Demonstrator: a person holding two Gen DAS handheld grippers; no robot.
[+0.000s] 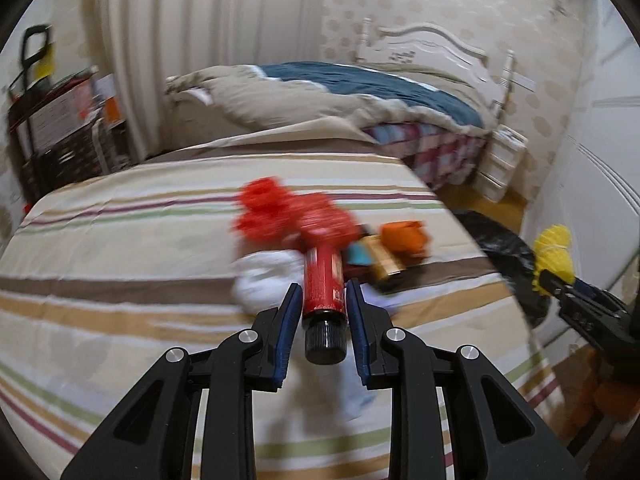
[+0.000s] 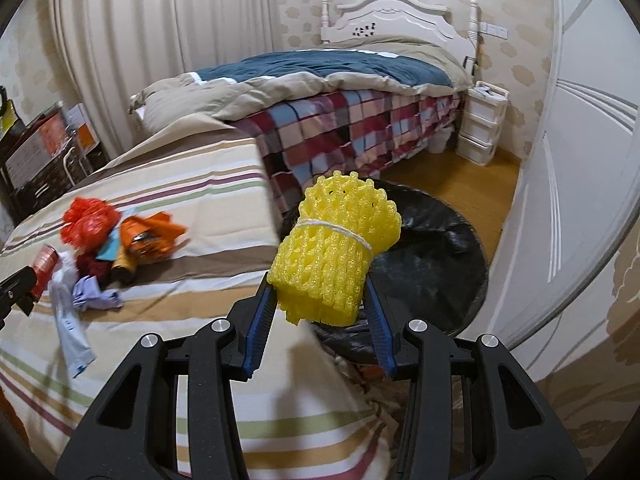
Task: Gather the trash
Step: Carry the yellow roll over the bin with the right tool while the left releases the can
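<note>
My left gripper point(image 1: 324, 286) is shut on a red tube point(image 1: 320, 264) with a black cap, held above the striped bed point(image 1: 120, 280). My right gripper point(image 2: 319, 280) is shut on a yellow foam net bundle point(image 2: 340, 240) tied with white string, held over the edge of a black trash bag point(image 2: 432, 256). On the bed lies a trash pile: a red mesh bag point(image 2: 86, 220), an orange wrapper point(image 2: 148, 236), a purple scrap point(image 2: 96, 292) and a white packet point(image 2: 72, 332). The left wrist view is blurred; it shows the right gripper point(image 1: 560, 284) with the yellow net point(image 1: 554, 248) at the right edge.
A second bed with a plaid sheet point(image 2: 340, 128) and blue quilt stands behind. White plastic drawers point(image 2: 480, 124) sit by its headboard. A white door point(image 2: 580, 160) closes the right side. Dark shelves with boxes point(image 2: 36, 156) stand at the left. Wooden floor point(image 2: 460, 184) shows beyond the bag.
</note>
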